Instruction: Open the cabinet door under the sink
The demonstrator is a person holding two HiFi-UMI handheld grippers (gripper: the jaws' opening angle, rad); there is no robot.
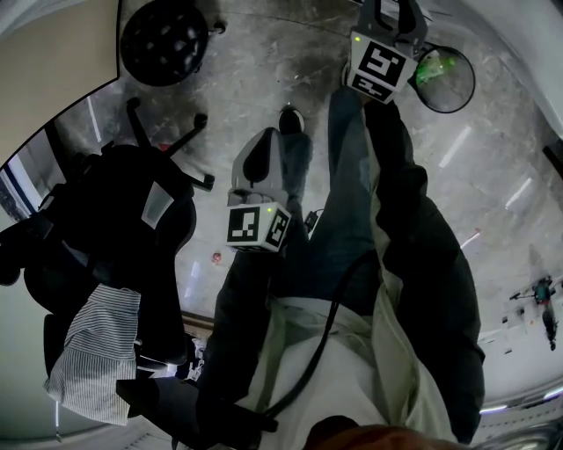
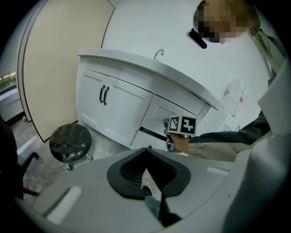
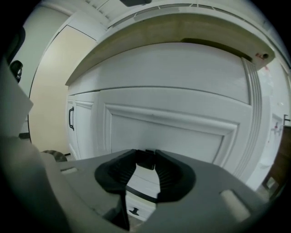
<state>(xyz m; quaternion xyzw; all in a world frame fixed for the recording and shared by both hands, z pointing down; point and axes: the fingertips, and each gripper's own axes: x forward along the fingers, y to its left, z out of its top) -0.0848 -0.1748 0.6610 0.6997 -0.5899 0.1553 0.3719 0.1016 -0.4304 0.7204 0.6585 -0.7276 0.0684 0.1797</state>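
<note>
The white cabinet door [image 3: 182,132] under the sink fills the right gripper view. My right gripper [image 3: 146,157] is shut on its dark handle [image 3: 146,160], which sits between the pad tips. In the left gripper view that door [image 2: 157,113] shows a dark gap along its lower edge, and the right gripper's marker cube [image 2: 183,124] hangs at its right side. The left gripper [image 2: 148,150] is held back from the cabinet, pads meeting at the tips with nothing between them. From the head view, the left gripper [image 1: 262,149] is above my legs and the right gripper [image 1: 389,13] reaches to the top edge.
Two more white doors with black handles [image 2: 103,94] stand left of the held door, under a counter with a faucet [image 2: 158,53]. A black stool [image 2: 70,142] sits before them. An office chair [image 1: 114,220] with a striped cloth [image 1: 97,352] is at my left. A round bin [image 1: 444,79] is near the right gripper.
</note>
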